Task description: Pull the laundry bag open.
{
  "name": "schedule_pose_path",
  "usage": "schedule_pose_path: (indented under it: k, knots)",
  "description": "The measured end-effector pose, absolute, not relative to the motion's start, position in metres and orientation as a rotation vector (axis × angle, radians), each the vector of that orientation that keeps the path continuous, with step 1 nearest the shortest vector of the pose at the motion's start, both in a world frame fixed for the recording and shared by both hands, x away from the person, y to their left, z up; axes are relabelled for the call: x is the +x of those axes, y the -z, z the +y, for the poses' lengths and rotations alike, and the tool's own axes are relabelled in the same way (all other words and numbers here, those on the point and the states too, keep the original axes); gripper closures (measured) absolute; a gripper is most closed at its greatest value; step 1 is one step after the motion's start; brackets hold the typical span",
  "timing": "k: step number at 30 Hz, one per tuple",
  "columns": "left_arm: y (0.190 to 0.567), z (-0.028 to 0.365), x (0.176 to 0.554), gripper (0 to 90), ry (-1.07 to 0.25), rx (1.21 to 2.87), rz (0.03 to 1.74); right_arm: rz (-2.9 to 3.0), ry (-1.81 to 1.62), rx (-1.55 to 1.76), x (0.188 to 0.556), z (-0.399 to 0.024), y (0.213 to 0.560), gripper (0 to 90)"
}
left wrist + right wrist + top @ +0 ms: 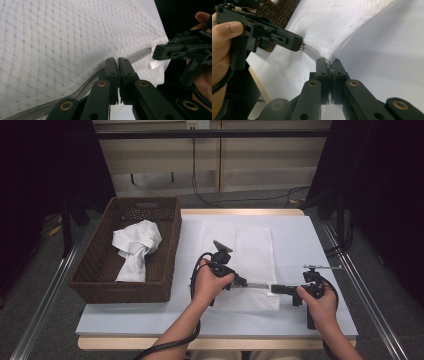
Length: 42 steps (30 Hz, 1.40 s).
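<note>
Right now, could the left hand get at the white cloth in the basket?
Probably not yet: its tool is shut on the mesh bag's zipper. Once let go, the open-topped basket beside it leaves the cloth uncovered.

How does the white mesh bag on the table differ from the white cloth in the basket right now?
The mesh bag lies spread flat on the table; the white cloth sits crumpled in the brown basket. The mesh bag is pinched along its zipper edge by the left gripper and right gripper; the white cloth is untouched. Both are white fabric.
</note>
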State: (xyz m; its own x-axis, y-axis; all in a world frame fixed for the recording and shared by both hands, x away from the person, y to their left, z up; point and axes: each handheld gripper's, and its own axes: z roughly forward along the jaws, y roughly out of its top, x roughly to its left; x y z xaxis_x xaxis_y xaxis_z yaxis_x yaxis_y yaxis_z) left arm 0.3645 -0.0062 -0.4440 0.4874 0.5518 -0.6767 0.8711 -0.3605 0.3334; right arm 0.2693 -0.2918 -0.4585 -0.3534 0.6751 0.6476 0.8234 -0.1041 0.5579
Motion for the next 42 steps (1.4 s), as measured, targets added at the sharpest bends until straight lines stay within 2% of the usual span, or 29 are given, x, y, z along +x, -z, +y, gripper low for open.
schedule_pose_path:
  k: [7, 12, 13, 17, 36, 38, 42]
  knots:
    - [0.448, -0.002, 0.365, 87.2, 0.654, 2.029, 1.183, -2.007, 1.434, -1.680, 0.269, -0.289, 0.460, 87.8]
    - [0.449, -0.004, 0.364, 87.2, 0.630, 2.039, 1.187, -2.007, 1.435, -1.687, 0.267, -0.290, 0.462, 87.8]
    - [0.448, -0.003, 0.365, 87.3, 0.585, 2.084, 1.172, -2.006, 1.432, -1.686, 0.266, -0.290, 0.463, 87.7]
    - [0.450, -0.001, 0.367, 87.2, 0.653, 2.029, 1.163, -1.998, 1.445, -1.698, 0.263, -0.294, 0.463, 87.8]
    - [0.454, -0.001, 0.385, 87.2, 0.607, 2.056, 1.199, -2.046, 1.405, -1.717, 0.280, -0.286, 0.472, 87.7]
    - [0.452, 0.001, 0.384, 87.2, 0.564, 2.068, 1.218, -2.034, 1.412, -1.718, 0.279, -0.287, 0.471, 87.7]
    - [0.451, 0.009, 0.380, 87.2, 0.609, 2.033, 1.205, -2.033, 1.418, -1.704, 0.277, -0.289, 0.469, 87.7]
